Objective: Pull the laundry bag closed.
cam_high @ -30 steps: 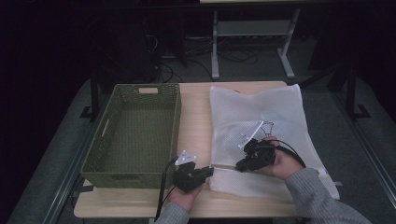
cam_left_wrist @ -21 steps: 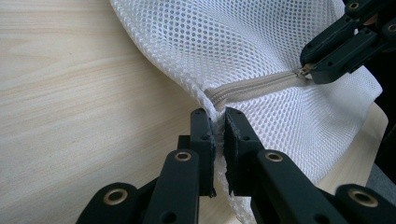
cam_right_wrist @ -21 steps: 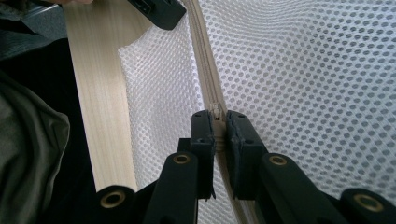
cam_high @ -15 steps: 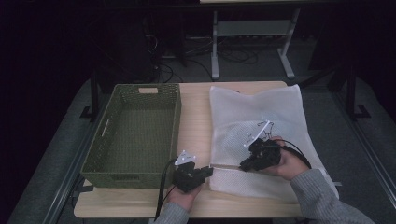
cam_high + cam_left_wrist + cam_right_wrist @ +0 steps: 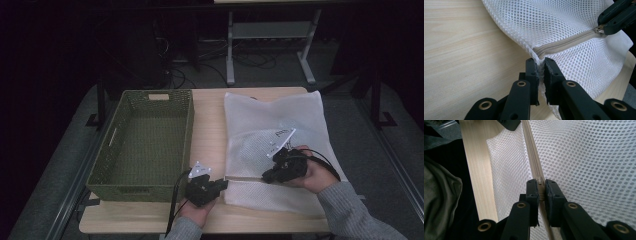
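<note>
A white mesh bag [image 5: 280, 125] lies flat on the right half of the wooden table [image 5: 209, 125]. A beige zipper [image 5: 570, 41] runs along its near edge. My left gripper [image 5: 223, 184] is shut on the bag's left corner at the zipper's end, with mesh pinched between its jaws [image 5: 541, 62]. To the right along that edge, my right gripper [image 5: 266, 176] is shut on the zipper pull [image 5: 539, 179], with the zipper tape [image 5: 530, 150] running away from its jaws. The right gripper [image 5: 609, 21] also appears at the far end of the zipper in the left gripper view.
A green woven basket [image 5: 190, 140] stands on the left half of the table, close beside the bag, and its inside is bare. The table's front edge lies just below both hands. Dark floor, a metal stand and cables lie beyond the far edge.
My right gripper has shifted slightly to the right along the zipper. The left gripper has kept its place on the bag's corner.
</note>
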